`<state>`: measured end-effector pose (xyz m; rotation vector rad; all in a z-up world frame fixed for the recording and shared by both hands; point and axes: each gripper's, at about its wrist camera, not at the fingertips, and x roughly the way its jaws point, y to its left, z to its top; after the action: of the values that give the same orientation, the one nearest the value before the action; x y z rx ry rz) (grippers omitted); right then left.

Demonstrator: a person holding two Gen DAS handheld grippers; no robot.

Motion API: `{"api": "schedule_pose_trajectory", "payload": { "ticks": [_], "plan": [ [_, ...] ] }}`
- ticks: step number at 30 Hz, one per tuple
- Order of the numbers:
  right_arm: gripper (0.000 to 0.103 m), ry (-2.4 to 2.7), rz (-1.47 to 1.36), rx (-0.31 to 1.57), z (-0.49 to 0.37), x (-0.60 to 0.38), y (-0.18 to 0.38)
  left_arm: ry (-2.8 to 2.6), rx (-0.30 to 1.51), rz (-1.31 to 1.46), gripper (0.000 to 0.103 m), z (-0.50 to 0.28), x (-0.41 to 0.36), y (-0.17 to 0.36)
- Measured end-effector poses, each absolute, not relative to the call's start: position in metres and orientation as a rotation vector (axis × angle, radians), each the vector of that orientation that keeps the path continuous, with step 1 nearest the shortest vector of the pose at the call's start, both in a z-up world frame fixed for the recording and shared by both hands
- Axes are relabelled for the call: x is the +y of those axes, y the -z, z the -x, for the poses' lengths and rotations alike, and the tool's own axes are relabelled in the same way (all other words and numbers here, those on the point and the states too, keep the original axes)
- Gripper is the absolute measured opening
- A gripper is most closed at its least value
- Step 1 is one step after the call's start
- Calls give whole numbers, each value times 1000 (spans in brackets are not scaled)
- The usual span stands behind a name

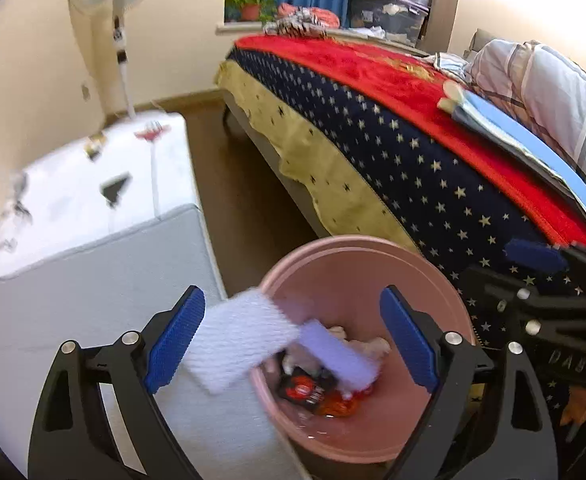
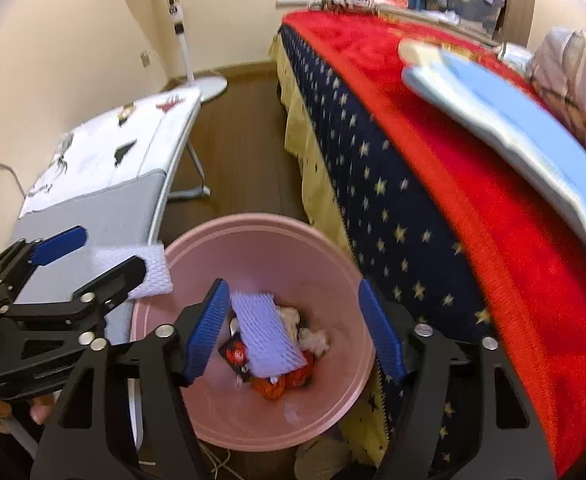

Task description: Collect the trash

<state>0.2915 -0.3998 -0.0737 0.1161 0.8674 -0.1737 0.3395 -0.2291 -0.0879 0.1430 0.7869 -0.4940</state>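
Note:
A pink trash bin (image 1: 445,296) (image 2: 345,264) stands on the floor between a low table and a bed. My left gripper (image 1: 293,320) (image 2: 97,258) is open over the bin's left rim. A white foam net sheet (image 1: 237,340) (image 2: 153,276) lies loose and blurred between its fingers, against the left pad, with no pad pressing it. My right gripper (image 2: 293,308) (image 1: 513,272) is open above the bin, nothing between its pads. A lavender foam net (image 2: 267,336) (image 1: 337,356) rests in the bin on a black-and-red wrapper (image 2: 235,354), orange wrappers (image 2: 277,386) and crumpled tissue (image 2: 313,338).
A grey and white folding table (image 1: 73,272) (image 2: 105,208) stands left of the bin. A bed with a red and starred blanket (image 1: 393,128) (image 2: 433,200) fills the right, with a blue mat (image 2: 513,120) on it. A standing fan (image 2: 177,20) is by the far wall; wooden floor (image 2: 237,128) runs between.

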Motion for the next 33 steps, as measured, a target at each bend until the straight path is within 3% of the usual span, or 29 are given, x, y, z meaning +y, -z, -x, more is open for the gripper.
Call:
{"api": "schedule_pose_trajectory", "payload": {
  "ticks": [4, 6, 13, 19, 33],
  "plan": [
    [93, 161, -109, 660, -255, -380, 25, 420, 693, -178, 86, -310, -198, 39],
    [98, 145, -107, 591, -231, -360, 2, 370, 621, -194, 88, -278, -172, 8],
    [98, 31, -97, 452, -108, -268, -36, 208, 560, -177, 88, -162, -82, -39],
    [98, 2, -73, 531, -35, -227, -19, 126, 608, -132, 88, -88, -40, -27],
    [98, 11, -63, 622, 6, -210, -2, 113, 593, -102, 88, -34, -28, -17]
  ]
}}
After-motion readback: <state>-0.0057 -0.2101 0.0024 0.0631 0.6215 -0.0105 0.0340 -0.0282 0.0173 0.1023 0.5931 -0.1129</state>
